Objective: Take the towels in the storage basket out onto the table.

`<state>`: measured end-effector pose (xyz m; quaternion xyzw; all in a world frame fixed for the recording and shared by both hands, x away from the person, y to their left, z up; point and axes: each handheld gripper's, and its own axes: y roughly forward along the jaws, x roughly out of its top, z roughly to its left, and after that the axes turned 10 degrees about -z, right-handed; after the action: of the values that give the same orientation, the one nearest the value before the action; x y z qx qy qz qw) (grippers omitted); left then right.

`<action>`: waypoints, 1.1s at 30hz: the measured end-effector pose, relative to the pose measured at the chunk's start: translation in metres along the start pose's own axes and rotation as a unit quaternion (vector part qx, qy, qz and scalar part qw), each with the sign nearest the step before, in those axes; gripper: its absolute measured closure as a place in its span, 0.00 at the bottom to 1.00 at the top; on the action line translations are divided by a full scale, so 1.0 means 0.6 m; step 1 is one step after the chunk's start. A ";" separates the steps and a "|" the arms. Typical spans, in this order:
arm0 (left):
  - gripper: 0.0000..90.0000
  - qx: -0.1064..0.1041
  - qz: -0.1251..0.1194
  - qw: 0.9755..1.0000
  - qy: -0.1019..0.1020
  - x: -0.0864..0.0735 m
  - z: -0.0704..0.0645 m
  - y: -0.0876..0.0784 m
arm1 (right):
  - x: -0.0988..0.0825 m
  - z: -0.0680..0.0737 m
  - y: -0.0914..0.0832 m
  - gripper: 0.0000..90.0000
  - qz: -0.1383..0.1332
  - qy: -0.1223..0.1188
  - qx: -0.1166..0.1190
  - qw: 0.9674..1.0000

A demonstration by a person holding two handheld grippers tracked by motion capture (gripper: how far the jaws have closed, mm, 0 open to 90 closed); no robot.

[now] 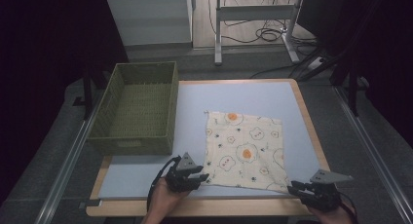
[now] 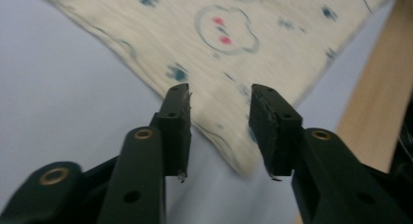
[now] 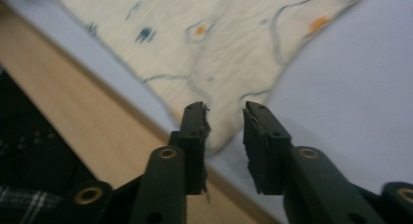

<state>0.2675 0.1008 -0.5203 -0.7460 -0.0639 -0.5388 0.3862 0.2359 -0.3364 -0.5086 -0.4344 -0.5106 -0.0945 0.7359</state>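
Note:
A cream cloth (image 1: 243,151) printed with fried eggs and small blue motifs lies flat on the pale blue table mat (image 1: 146,173). My left gripper (image 1: 204,177) sits at the cloth's near left corner, open, with that corner (image 2: 243,160) lying between its jaws. My right gripper (image 1: 292,189) is at the near right corner, open too, and the corner (image 3: 221,136) reaches into the gap between its jaws. In both gripper views the cloth (image 2: 234,53) (image 3: 219,48) spreads away ahead of the jaws.
A green woven basket (image 1: 139,136) stands on the left of the table, holding nothing. The table's wooden edge (image 1: 195,207) runs along the near side. Beyond the table are metal table legs (image 1: 218,34) and cables (image 1: 268,34) on the floor.

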 end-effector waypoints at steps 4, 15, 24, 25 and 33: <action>0.56 0.008 0.001 1.000 -0.004 0.015 0.020 0.012 | 0.012 -0.024 0.003 0.71 -0.013 0.012 -0.018 1.000; 0.39 -0.002 -0.001 1.000 -0.006 0.065 0.071 0.077 | 0.054 -0.050 0.061 0.44 -0.006 -0.034 -0.058 0.998; 0.29 0.027 0.007 0.999 -0.016 0.094 0.111 0.118 | 0.083 -0.092 0.093 0.26 0.004 -0.001 -0.058 0.998; 0.28 0.029 0.006 0.999 -0.017 0.096 0.114 0.120 | 0.088 -0.096 0.097 0.26 0.006 0.001 -0.058 0.998; 0.22 0.059 0.010 0.998 -0.003 0.119 0.134 0.150 | 0.116 -0.115 0.125 0.40 0.008 -0.022 -0.078 0.997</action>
<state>0.4032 0.0673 -0.5148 -0.7239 -0.0891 -0.5282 0.4347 0.3583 -0.3206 -0.4983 -0.4963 -0.5147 -0.1184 0.6890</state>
